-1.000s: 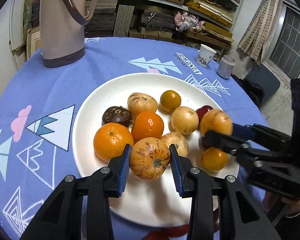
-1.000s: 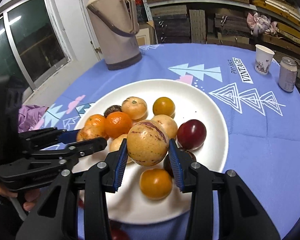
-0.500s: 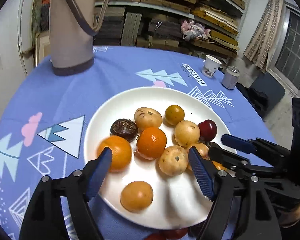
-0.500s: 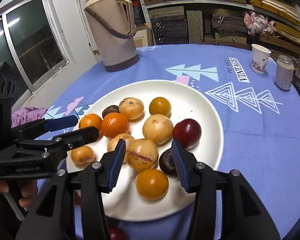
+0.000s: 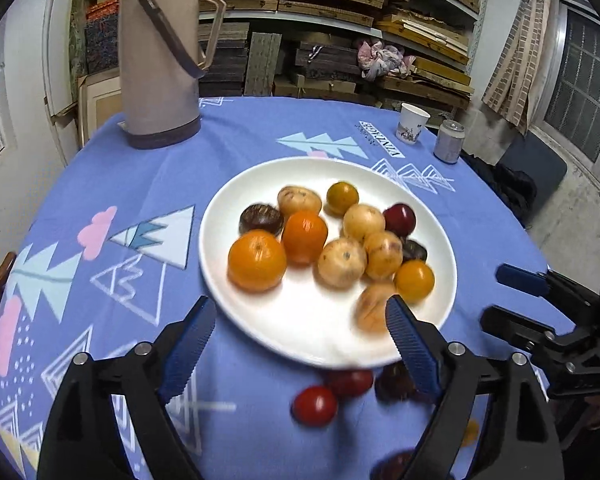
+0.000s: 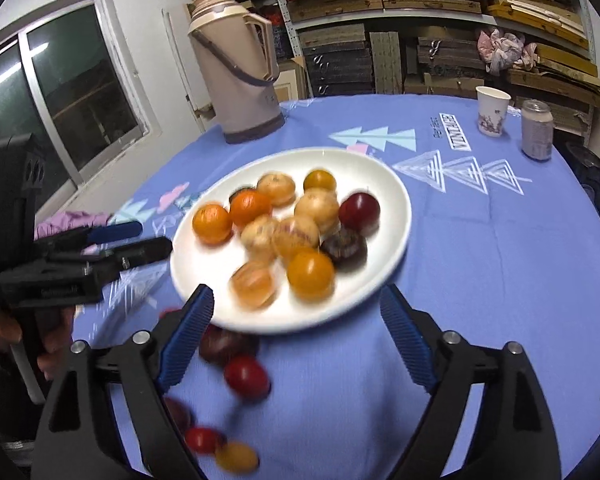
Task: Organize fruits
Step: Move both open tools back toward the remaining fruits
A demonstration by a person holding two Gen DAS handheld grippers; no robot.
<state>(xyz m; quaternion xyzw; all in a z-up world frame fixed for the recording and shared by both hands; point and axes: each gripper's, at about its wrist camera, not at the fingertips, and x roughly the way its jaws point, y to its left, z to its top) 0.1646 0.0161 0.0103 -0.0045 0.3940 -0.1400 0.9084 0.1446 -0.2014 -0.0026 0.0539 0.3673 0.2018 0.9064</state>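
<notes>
A round table under a blue patterned cloth (image 5: 100,184) carries a white plate (image 5: 260,320) of fruits (image 5: 342,262) at centre, a tan thermos (image 5: 160,60) at 11 o'clock, and a paper cup (image 5: 412,123) and can (image 5: 449,142) at 1 o'clock, before stacked shelves. The left gripper (image 5: 300,336) and right gripper (image 6: 296,324) have empty jaws that are opening. Only the right view shows the window (image 6: 60,92) at 9 o'clock and the hand (image 6: 52,340) gripping the left tool.

Tall beige thermos (image 5: 160,56), paper cup (image 5: 412,123) beside can (image 5: 449,142), blue patterned tablecloth (image 5: 112,184).
</notes>
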